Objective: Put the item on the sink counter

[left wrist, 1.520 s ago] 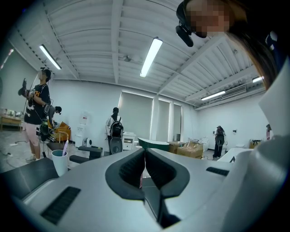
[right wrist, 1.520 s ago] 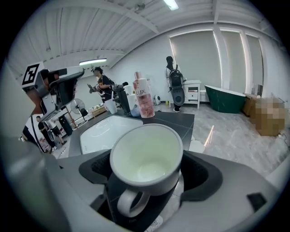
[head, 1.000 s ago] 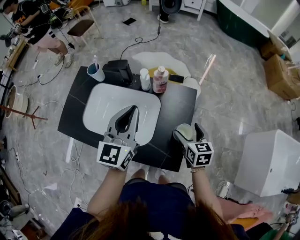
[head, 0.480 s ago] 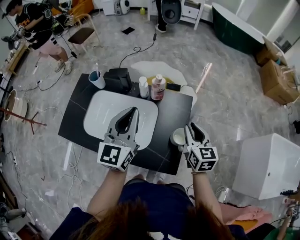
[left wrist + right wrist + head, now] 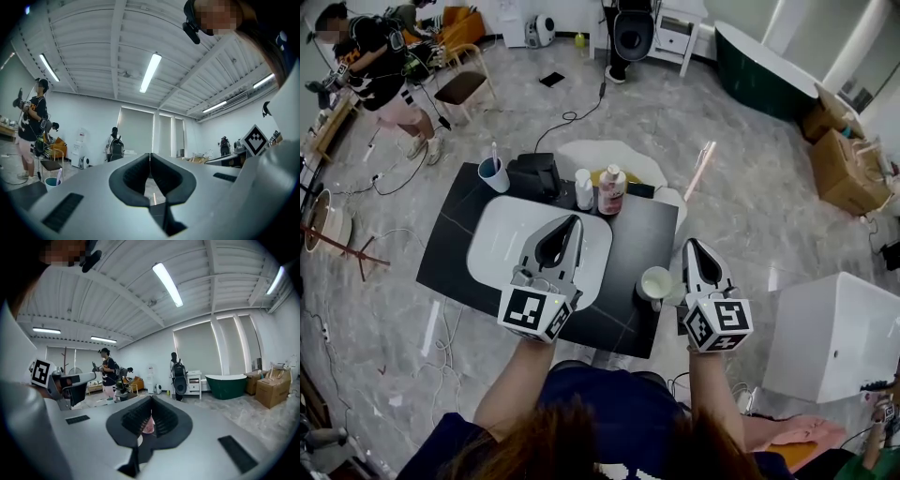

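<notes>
A white cup (image 5: 657,282) stands upright on the black counter (image 5: 633,234), near its front right corner and to the right of the white sink basin (image 5: 502,234). My right gripper (image 5: 692,246) hovers just right of the cup, past the counter's edge, apart from it, shut with nothing between its fingers. The right gripper view shows those jaws (image 5: 151,401) pressed together and empty. Over the basin's right half my left gripper (image 5: 575,220) is held shut and empty, and its jaws (image 5: 150,157) meet in the left gripper view.
Along the counter's back edge stand a blue cup with a toothbrush (image 5: 492,172), a black box (image 5: 538,172), a white bottle (image 5: 583,188) and a pink bottle (image 5: 611,188). A white appliance (image 5: 834,328) sits on the floor at right. A person (image 5: 375,66) stands far left.
The right gripper let go of the white cup, leaving it on the counter, drew away to the right and shut. The left gripper stayed over the basin.
</notes>
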The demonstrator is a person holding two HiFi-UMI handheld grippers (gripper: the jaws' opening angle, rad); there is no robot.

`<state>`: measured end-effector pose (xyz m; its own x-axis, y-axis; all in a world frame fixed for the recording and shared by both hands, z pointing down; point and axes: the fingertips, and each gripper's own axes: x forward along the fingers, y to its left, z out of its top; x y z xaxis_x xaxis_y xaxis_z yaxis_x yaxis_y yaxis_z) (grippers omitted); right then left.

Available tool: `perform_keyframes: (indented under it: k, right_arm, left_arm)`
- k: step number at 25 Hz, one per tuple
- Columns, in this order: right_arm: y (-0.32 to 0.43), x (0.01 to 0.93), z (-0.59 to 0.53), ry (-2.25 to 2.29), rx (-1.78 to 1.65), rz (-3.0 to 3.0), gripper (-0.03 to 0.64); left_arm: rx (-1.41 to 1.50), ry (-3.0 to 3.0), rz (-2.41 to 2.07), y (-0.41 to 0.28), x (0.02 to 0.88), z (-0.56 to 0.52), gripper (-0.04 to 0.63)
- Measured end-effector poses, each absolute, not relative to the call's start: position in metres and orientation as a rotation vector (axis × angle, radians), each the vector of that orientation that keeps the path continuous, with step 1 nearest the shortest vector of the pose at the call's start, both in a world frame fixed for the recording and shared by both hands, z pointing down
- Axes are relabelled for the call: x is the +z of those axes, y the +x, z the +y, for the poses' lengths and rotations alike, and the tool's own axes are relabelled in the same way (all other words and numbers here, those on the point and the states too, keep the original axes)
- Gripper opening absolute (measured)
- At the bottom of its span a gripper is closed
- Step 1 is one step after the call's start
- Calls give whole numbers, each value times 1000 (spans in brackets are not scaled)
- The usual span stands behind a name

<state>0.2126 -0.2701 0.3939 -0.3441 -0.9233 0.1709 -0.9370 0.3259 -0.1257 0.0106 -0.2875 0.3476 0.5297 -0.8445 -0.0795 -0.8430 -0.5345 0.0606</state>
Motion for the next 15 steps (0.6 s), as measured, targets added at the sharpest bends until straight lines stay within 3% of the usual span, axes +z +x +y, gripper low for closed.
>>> perform_keyframes:
  k: [15]
  right_arm:
    - [231,326,-260,1913,137,-2528,16]
  left_arm:
    - [-177,2773,-1476,21,335,-291,23]
